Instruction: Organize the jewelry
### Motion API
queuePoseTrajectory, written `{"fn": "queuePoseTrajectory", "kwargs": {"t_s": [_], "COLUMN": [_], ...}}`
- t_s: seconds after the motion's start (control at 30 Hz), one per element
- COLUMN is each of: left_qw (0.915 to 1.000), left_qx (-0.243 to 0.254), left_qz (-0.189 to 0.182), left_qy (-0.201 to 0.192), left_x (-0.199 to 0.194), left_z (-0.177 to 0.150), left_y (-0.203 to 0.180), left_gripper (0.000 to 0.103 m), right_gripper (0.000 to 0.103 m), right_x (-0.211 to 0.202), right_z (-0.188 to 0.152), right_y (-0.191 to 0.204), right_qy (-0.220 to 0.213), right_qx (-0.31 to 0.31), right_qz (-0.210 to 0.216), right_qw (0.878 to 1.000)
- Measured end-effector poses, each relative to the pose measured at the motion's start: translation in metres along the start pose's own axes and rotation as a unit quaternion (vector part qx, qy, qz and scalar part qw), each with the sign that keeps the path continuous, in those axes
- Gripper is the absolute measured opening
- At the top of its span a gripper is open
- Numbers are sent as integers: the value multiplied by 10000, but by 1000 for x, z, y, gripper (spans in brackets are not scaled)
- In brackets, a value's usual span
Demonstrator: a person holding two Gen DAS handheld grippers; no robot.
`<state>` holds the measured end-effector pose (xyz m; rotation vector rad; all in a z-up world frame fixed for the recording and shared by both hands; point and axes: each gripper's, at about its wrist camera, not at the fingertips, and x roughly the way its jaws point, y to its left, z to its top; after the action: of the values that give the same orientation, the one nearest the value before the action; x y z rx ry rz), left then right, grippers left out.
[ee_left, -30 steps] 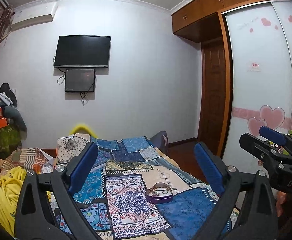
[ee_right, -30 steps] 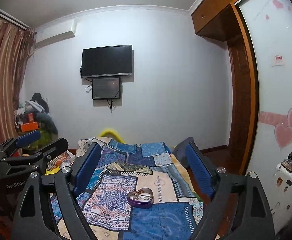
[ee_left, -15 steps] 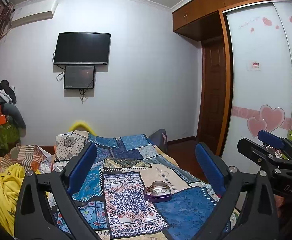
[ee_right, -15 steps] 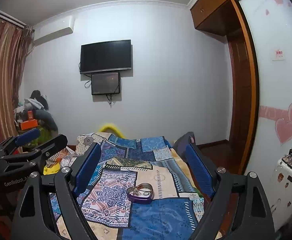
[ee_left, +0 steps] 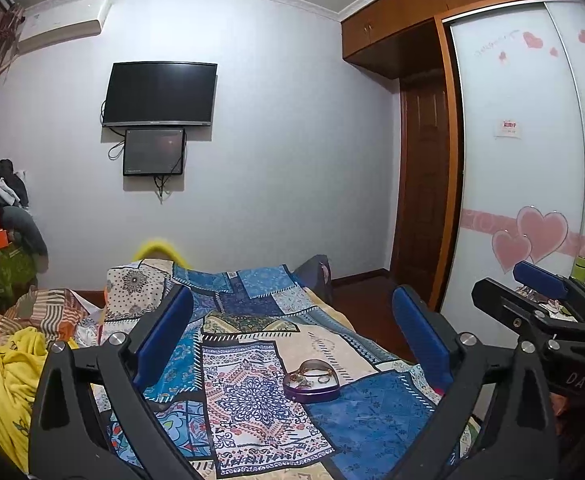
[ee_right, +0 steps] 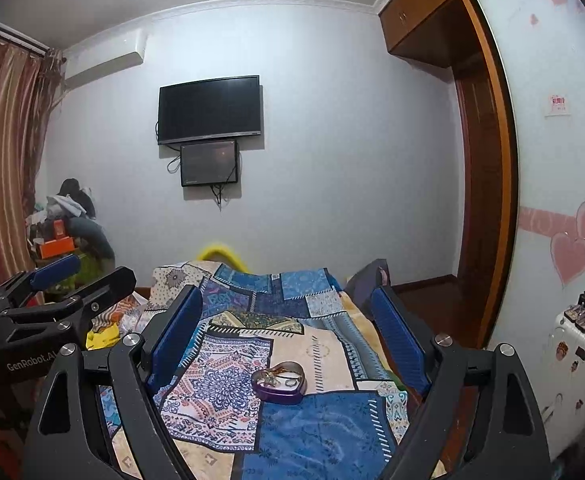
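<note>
Here the purple heart-shaped jewelry box [ee_left: 311, 383] sits open on the patchwork bedspread [ee_left: 252, 408], at the near end of the bed where a pale cream patch meets a deep blue one. Inside it lie small pieces of jewelry [ee_right: 278, 378], among them what looks like a ring and a tangle of chain, too small to tell apart surely. The left tongs [ee_left: 292, 344] are held above the bed with their blue pads spread wide and nothing between them; in the left wrist view the box shows in the gap between the two fingers, closer to the right one and well apart from both. The right tongs [ee_right: 288, 344] are likewise wide and empty, and in the right wrist view the box again appears between the fingers, near the middle of the gap, touching neither. Each tool shows at the edge of the other's view: the right tongs at the far right of the left wrist view, the left tongs at the far left of the right wrist view, both raised off the bed. On the wall beyond hang a dark television [ee_left: 159, 94] and a smaller screen [ee_left: 154, 152] just beneath it. A wardrobe door [ee_left: 516, 168] with pink hearts stands to the right, and a yellow blanket [ee_left: 8, 376] lies crumpled at the left of the bed.
</note>
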<state>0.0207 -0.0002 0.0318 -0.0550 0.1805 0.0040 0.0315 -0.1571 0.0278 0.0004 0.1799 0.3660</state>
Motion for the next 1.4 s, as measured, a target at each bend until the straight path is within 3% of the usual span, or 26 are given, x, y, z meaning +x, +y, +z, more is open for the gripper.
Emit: {"fn": "queuePoseTrajectory", "kwargs": {"t_s": [1.4], "left_qw": [9999], "left_qx": [-51], "left_qz": [-78], "left_qy": [108], "left_x": [7], "left_z": [-2], "left_y": [0], "left_gripper": [101], "right_gripper": [84], "right_x": [6], "right_z": [-1], "right_y": [-4], "right_qy": [59], "right_qx": [56], "right_qz": [-9], "right_qw": [10000]}}
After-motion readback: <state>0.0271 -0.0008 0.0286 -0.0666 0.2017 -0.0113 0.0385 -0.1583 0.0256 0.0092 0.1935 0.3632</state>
